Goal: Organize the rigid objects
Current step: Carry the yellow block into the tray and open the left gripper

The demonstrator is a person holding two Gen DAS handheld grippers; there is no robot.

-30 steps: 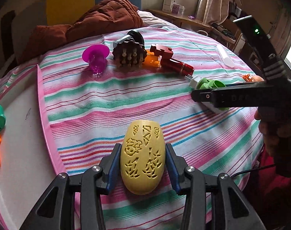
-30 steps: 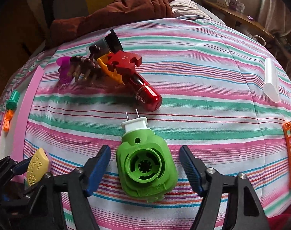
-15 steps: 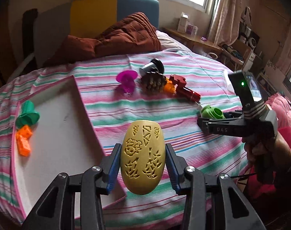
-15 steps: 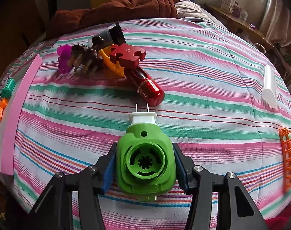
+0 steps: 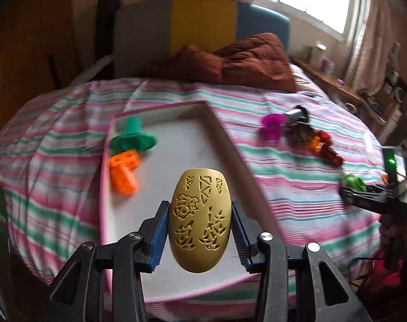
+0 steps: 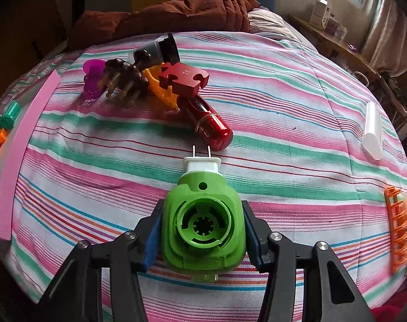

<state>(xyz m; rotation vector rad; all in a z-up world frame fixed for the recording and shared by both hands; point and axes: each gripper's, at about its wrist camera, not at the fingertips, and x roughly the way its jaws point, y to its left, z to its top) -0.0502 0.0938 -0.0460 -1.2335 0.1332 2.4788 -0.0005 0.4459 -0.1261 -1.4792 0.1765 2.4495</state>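
Observation:
My left gripper (image 5: 199, 232) is shut on a yellow carved oval shell (image 5: 199, 222) and holds it in the air over the near part of a white tray with a pink rim (image 5: 182, 145). On that tray lie a green flanged piece (image 5: 132, 138) and an orange block (image 5: 123, 173). My right gripper (image 6: 202, 228) is shut on a green plug-in device (image 6: 203, 222) with a white two-pin plug; its blue pads press both sides, low over the striped bedspread. The left wrist view shows this right gripper (image 5: 370, 201) at the far right.
A pile lies beyond the plug: a red cylinder (image 6: 209, 123), a red puzzle piece (image 6: 183, 77), a brown pegged piece (image 6: 123, 77), a magenta cup (image 6: 93, 80). A white tube (image 6: 374, 131) and an orange rack (image 6: 398, 228) lie at the right. A brown blanket (image 5: 243, 59) is heaped at the headboard.
My left gripper has swung left and risen with the yellow shell, from over the bedspread to over the tray. My right gripper's jaws have shut on the green plug-in device.

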